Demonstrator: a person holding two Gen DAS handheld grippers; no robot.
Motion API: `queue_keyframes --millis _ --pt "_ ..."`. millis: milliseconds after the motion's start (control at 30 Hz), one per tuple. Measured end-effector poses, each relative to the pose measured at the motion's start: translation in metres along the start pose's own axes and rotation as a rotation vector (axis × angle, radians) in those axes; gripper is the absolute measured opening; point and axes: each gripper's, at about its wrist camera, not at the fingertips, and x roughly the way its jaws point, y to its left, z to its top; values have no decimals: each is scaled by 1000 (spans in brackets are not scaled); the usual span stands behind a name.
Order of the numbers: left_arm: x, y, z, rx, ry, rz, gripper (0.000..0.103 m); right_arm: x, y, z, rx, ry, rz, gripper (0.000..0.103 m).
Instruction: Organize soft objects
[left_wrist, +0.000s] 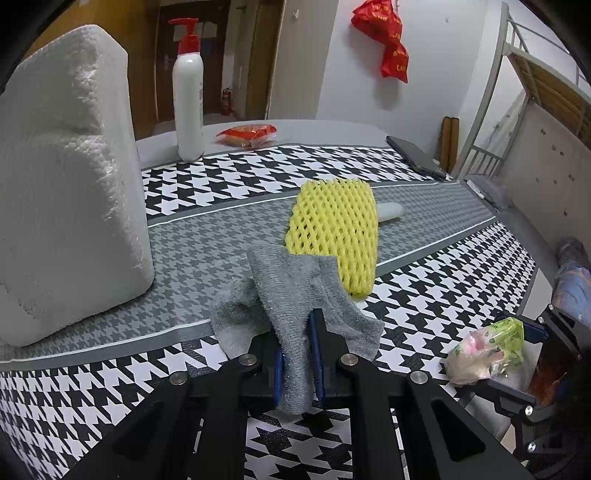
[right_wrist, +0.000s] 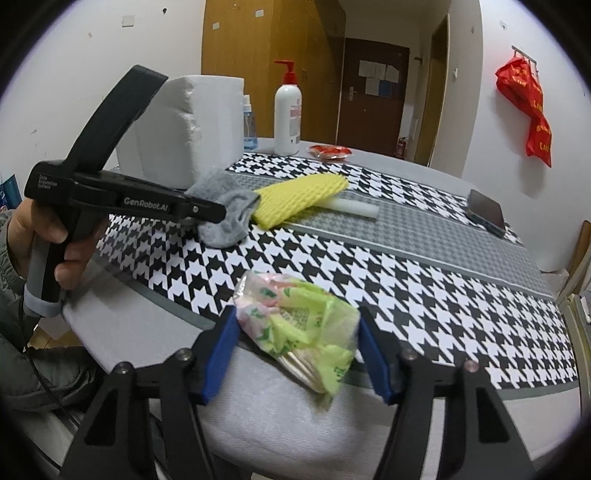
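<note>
My left gripper had its jaws clamped on the grey sock, beside the yellow foam net on the bench. My right gripper straddled the crumpled plastic bag, jaws apart. "GenRobot.AI" was printed on the left one.

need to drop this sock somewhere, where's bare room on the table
Free: the houndstooth stretch between the yellow foam net and the phone, and right of the green packet. Crowded: around the styrofoam block, where the grey sock overlaps the net.
</note>
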Motion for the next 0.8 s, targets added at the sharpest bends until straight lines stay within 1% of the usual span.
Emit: queue_keyframes --millis 167,667,800 --pt "-6 -1 0 1 -12 -7 13 -6 0 1 1 -17 3 61" --pt "-44 -11 12 33 -111 -23 12 -22 -13 14 61 -76 -37 61" --pt "-46 -12 11 41 -114 -31 11 -26 -15 16 75 -90 -44 61"
